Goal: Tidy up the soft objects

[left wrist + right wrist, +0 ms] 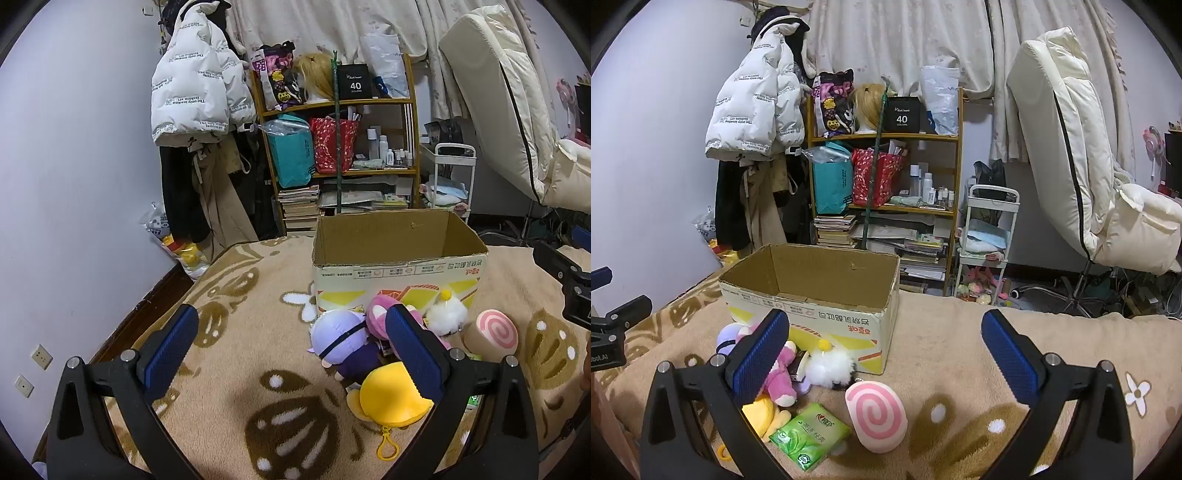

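Note:
An open cardboard box [399, 258] [812, 291] stands on a tan patterned blanket. Soft toys lie in a heap before it: a purple-haired doll [343, 339], a pink plush [380, 317] [779, 380], a white fluffy ball with a yellow pompom [445, 312] [829, 365], a yellow plush with a clip [388, 398] [761, 410] and a pink swirl roll cushion [493, 332] [877, 413]. A green tissue pack [809, 435] lies beside them. My left gripper [291, 350] is open, left of the heap. My right gripper [882, 350] is open above bare blanket, right of the heap. Neither holds anything.
Behind the bed stand a wooden shelf [340, 107] [886, 140] with bags and books, hung coats [195, 92], a white trolley [990, 236] and a cream chair [1089, 147]. The right gripper's body [569, 280] shows at the left wrist view's right edge.

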`<state>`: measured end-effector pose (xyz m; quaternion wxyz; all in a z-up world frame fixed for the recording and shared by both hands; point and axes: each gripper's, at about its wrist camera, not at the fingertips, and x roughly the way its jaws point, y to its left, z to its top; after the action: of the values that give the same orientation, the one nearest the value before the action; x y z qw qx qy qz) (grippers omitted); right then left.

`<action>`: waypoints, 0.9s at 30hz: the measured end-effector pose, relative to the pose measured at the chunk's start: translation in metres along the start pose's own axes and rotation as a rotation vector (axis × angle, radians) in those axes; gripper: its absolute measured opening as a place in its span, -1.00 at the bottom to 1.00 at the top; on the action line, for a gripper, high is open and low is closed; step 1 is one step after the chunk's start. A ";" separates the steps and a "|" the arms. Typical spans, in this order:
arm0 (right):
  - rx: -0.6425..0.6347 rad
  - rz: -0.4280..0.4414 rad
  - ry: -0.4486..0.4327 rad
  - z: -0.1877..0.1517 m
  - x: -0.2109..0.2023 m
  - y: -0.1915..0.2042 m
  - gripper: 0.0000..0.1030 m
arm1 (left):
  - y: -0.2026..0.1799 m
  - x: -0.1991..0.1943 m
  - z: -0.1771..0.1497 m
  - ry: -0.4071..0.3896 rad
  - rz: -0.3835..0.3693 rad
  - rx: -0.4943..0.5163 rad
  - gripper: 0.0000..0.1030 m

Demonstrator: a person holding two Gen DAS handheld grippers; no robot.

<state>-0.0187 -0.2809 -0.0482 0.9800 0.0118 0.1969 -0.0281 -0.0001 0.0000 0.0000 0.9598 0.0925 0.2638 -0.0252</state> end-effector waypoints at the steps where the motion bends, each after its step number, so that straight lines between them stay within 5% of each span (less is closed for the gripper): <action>1: 0.000 -0.001 0.000 0.000 0.000 0.000 1.00 | 0.000 0.000 0.000 -0.002 0.002 0.002 0.94; 27: -0.003 -0.002 -0.002 0.000 0.001 0.000 1.00 | 0.000 0.000 0.000 -0.004 0.003 0.004 0.94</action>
<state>-0.0179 -0.2806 -0.0489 0.9801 0.0101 0.1962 -0.0287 -0.0003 -0.0001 0.0001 0.9602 0.0949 0.2615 -0.0245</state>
